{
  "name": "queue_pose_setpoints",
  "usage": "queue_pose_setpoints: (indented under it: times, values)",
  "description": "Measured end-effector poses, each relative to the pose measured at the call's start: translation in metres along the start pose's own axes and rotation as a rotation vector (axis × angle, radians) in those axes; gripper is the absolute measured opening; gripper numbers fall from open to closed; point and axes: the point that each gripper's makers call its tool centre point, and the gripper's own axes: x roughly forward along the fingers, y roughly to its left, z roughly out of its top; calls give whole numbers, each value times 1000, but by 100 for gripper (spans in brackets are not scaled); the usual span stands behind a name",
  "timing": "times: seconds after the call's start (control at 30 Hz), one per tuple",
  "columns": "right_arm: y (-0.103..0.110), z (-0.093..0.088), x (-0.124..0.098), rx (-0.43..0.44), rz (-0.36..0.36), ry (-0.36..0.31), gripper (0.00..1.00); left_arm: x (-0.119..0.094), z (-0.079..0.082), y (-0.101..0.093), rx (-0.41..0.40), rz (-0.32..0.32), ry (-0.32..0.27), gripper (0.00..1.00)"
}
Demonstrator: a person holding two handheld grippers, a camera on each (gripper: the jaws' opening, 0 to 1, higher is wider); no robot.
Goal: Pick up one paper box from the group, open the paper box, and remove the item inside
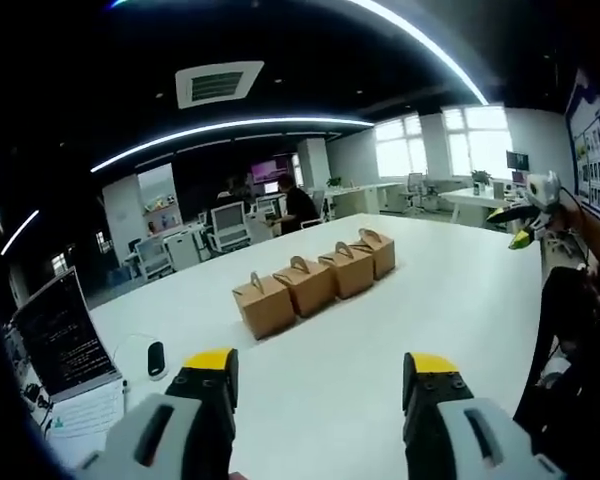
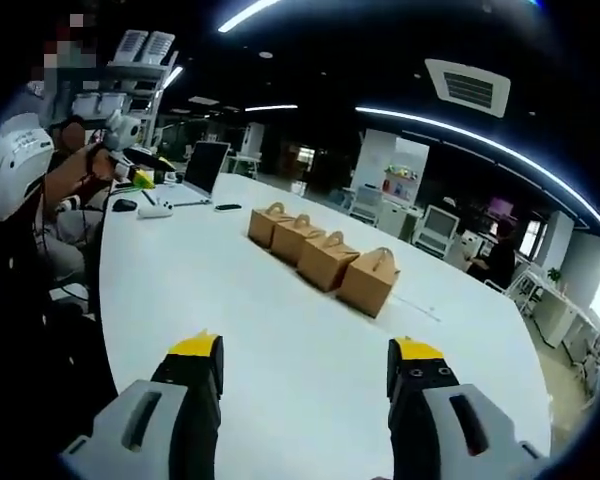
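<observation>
Several brown paper boxes with handles stand in a row on the white table [image 1: 440, 290]; the nearest box [image 1: 263, 305] is at the left end of the row. In the right gripper view the same row runs away from me, its nearest box [image 2: 368, 280] at the right end. My left gripper [image 1: 320, 372] is open, well short of the boxes, with nothing between its yellow-tipped jaws. My right gripper [image 2: 305, 358] is also open and holds nothing, above bare table [image 2: 180, 290]. The right gripper [image 1: 528, 215] also shows far right in the left gripper view, and the left gripper [image 2: 130, 150] far left in the right gripper view.
An open laptop [image 1: 65, 335] with a black mouse [image 1: 156, 358] and papers [image 1: 85, 420] lies near the left gripper. The same laptop [image 2: 205, 168] stands beyond the boxes. A person's body [image 2: 40, 230] sits at the table edge. Office desks and chairs fill the background.
</observation>
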Motion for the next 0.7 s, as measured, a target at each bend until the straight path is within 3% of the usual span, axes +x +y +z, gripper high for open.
queue_pose_setpoints:
  times: [0.37, 0.7]
  values:
    - [-5, 26, 2, -6, 35, -28, 68, 1, 16, 7, 1, -1, 13, 66]
    - [3, 16, 11, -6, 64, -5, 67, 36, 22, 8, -71, -35, 53, 64]
